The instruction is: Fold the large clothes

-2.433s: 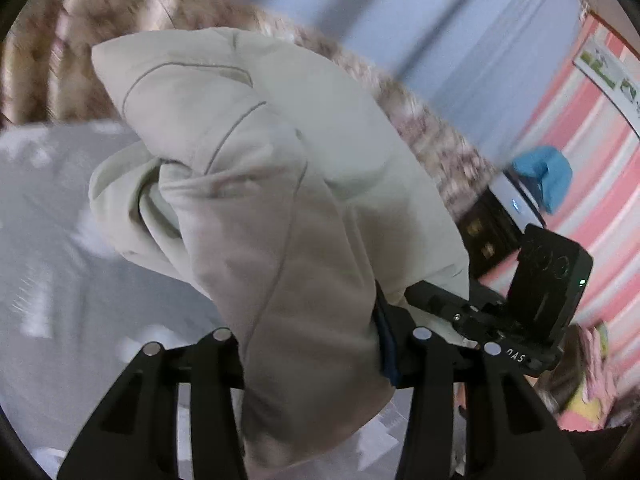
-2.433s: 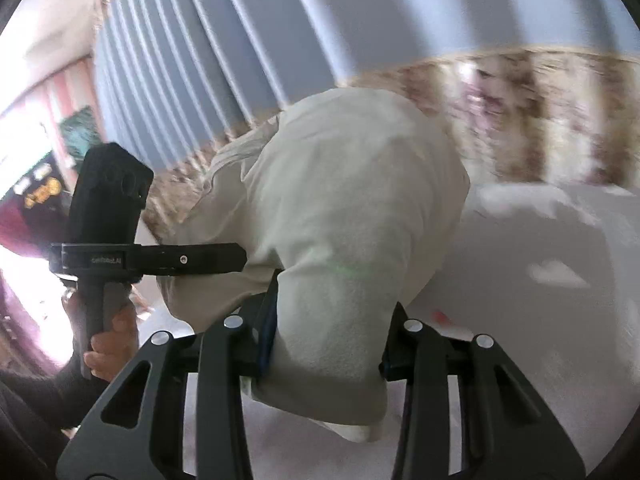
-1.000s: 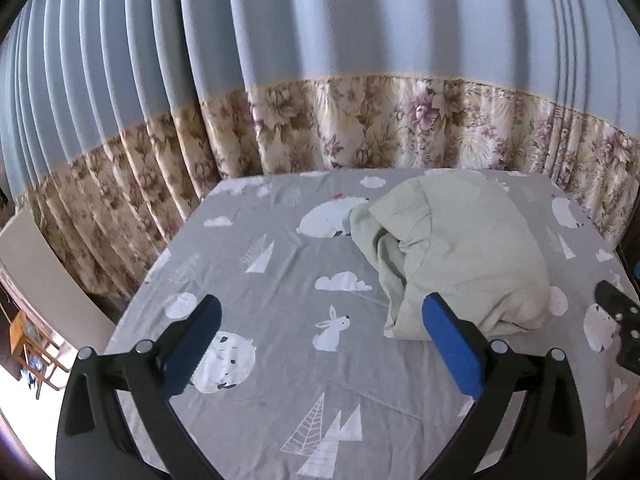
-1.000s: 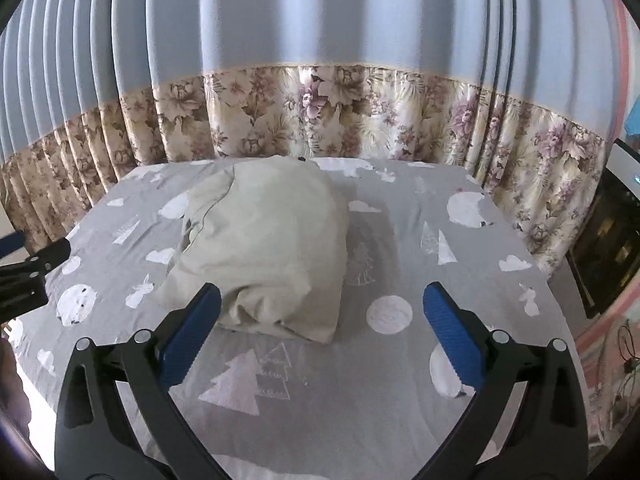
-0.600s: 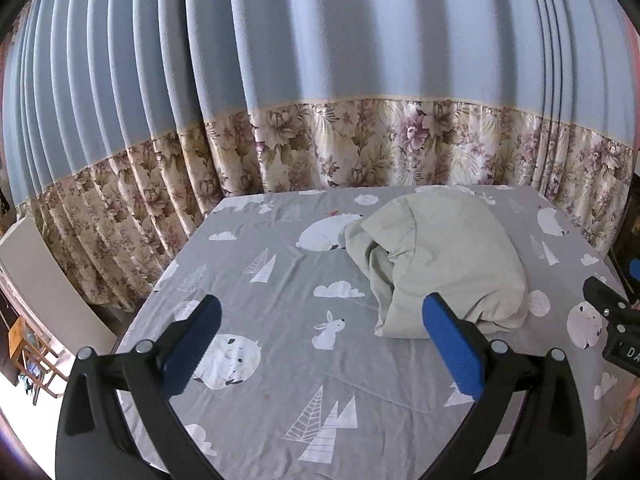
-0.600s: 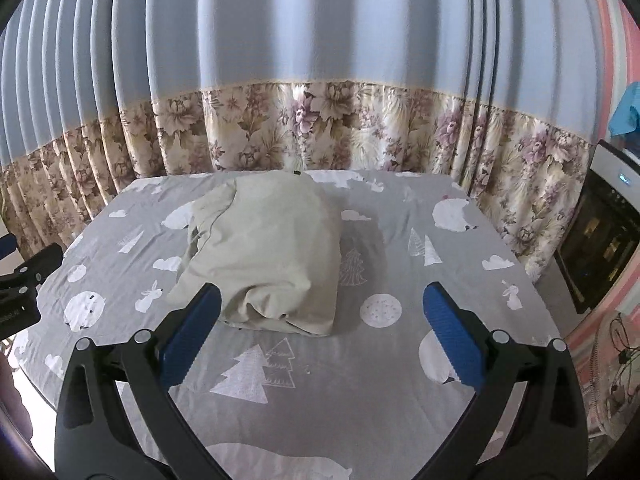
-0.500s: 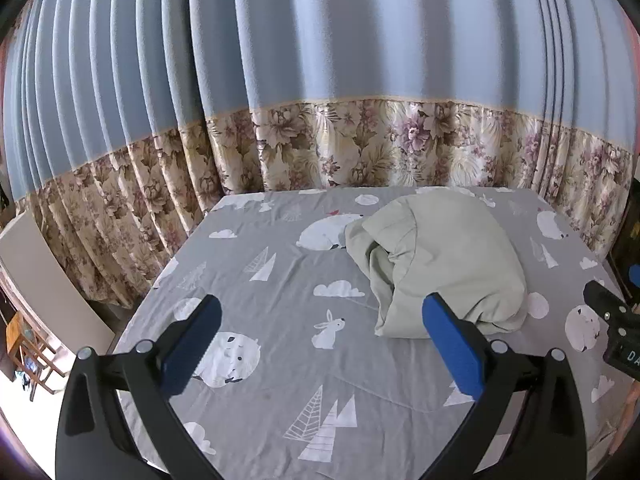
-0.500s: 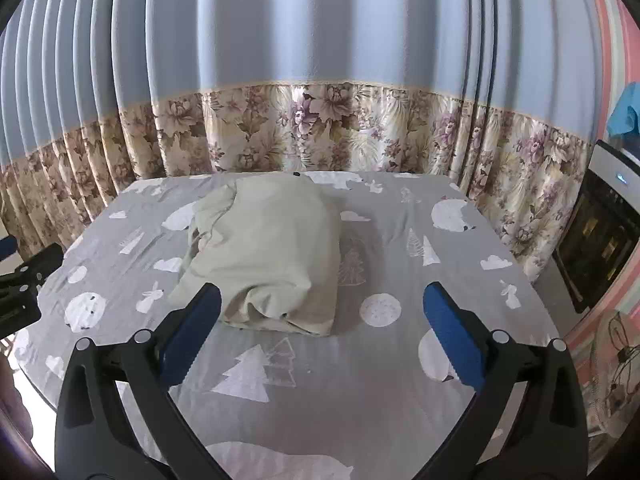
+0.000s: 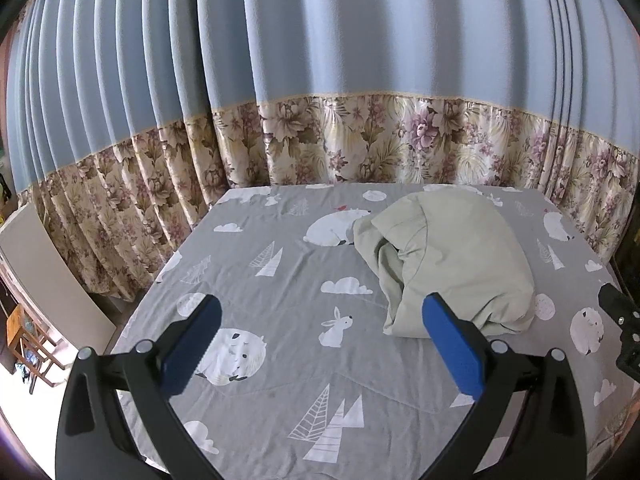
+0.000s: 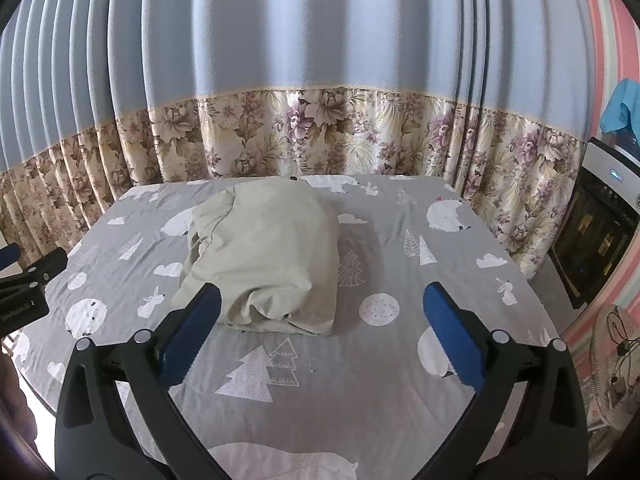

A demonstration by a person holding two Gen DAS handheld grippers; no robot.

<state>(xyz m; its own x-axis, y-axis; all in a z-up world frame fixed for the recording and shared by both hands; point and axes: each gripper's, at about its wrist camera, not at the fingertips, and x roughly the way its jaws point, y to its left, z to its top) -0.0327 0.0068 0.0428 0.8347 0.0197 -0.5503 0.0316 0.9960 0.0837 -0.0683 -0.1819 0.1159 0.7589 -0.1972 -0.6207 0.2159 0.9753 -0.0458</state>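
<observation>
A pale beige garment (image 9: pixel 452 264) lies bunched in a loose heap on the grey patterned bed sheet (image 9: pixel 280 288); in the right wrist view the same garment (image 10: pixel 268 252) sits centre-left on the sheet (image 10: pixel 400 340). My left gripper (image 9: pixel 320 344) is open, held back above the near part of the bed, the heap beyond its right finger. My right gripper (image 10: pixel 320 340) is open too, with the heap just past its left finger. Neither touches the cloth.
Blue curtains with a floral lower band (image 9: pixel 340 140) close off the far and left sides of the bed. A dark appliance (image 10: pixel 592 236) stands at the right by a striped pink wall. A chair (image 9: pixel 24 340) stands low at the left. The other gripper's body (image 9: pixel 624 328) shows at the right edge.
Both grippers, earlier shut on the raised garment, have let it go; it now lies heaped on the bed. Both have drawn back and risen slightly over the last second.
</observation>
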